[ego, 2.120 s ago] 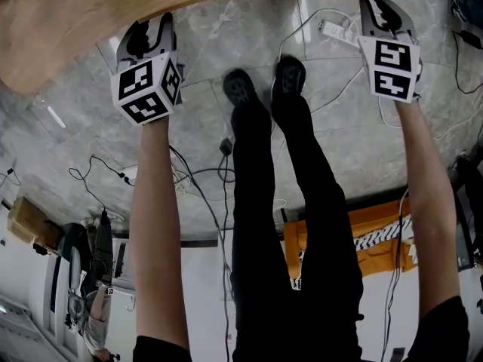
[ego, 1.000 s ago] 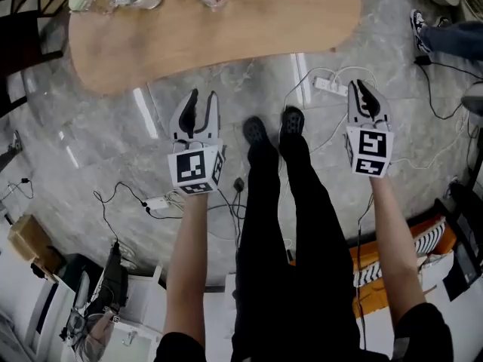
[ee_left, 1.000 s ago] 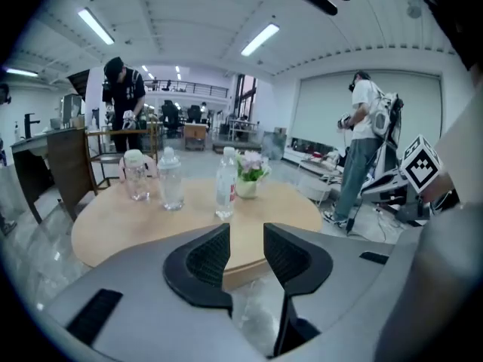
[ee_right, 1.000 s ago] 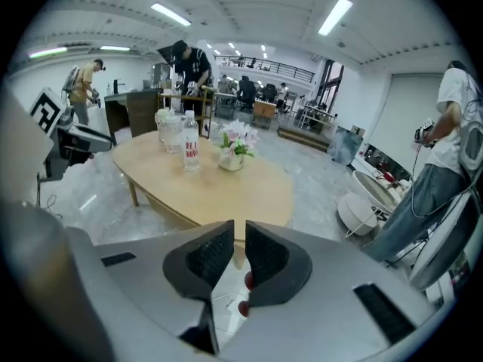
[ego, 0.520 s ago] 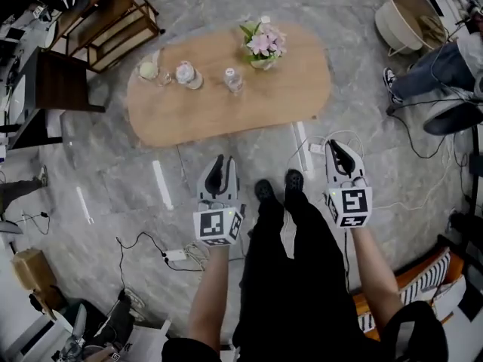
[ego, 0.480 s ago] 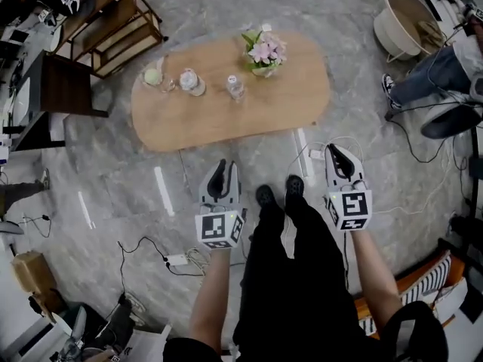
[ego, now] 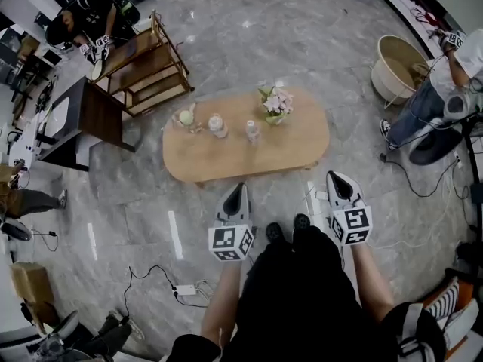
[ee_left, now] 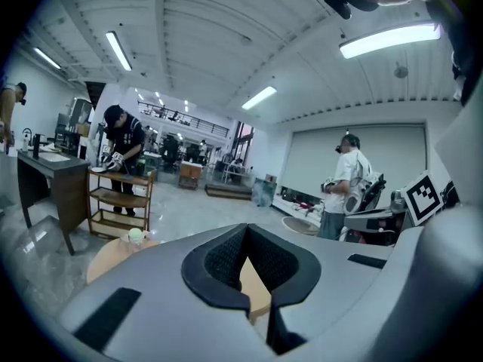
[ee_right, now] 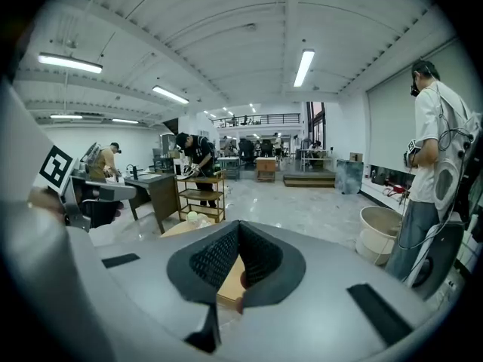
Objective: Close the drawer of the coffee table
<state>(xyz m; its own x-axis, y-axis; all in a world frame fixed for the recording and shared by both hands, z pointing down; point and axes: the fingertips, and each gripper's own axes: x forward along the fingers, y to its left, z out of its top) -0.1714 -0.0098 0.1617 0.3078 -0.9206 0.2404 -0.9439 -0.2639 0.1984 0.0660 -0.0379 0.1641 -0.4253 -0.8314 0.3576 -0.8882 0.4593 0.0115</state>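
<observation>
The oval wooden coffee table [ego: 226, 157] stands on the grey marble floor ahead of my feet, seen whole from above. From this angle none of its drawer shows. My left gripper [ego: 237, 191] is held up in the air short of the table's near edge, jaws shut on nothing. My right gripper [ego: 334, 178] hangs level with it to the right, also shut and empty. In the left gripper view the shut gripper [ee_left: 246, 236] points over the table [ee_left: 106, 256]. The right gripper view shows the right gripper [ee_right: 238, 228] the same way, with the table [ee_right: 179, 229] beyond it.
On the table are a pink flower vase [ego: 276, 102], two small jars [ego: 217, 125] and a green ball [ego: 186, 118]. A wooden shelf rack [ego: 147, 70] and dark desk [ego: 83, 119] stand far left, a beige tub [ego: 398, 66] and a person [ego: 445, 89] at right. Cables [ego: 185, 289] lie on the floor.
The head view has risen from close to the table to high above it. Both grippers have lifted away from the table's near edge and their jaws have closed.
</observation>
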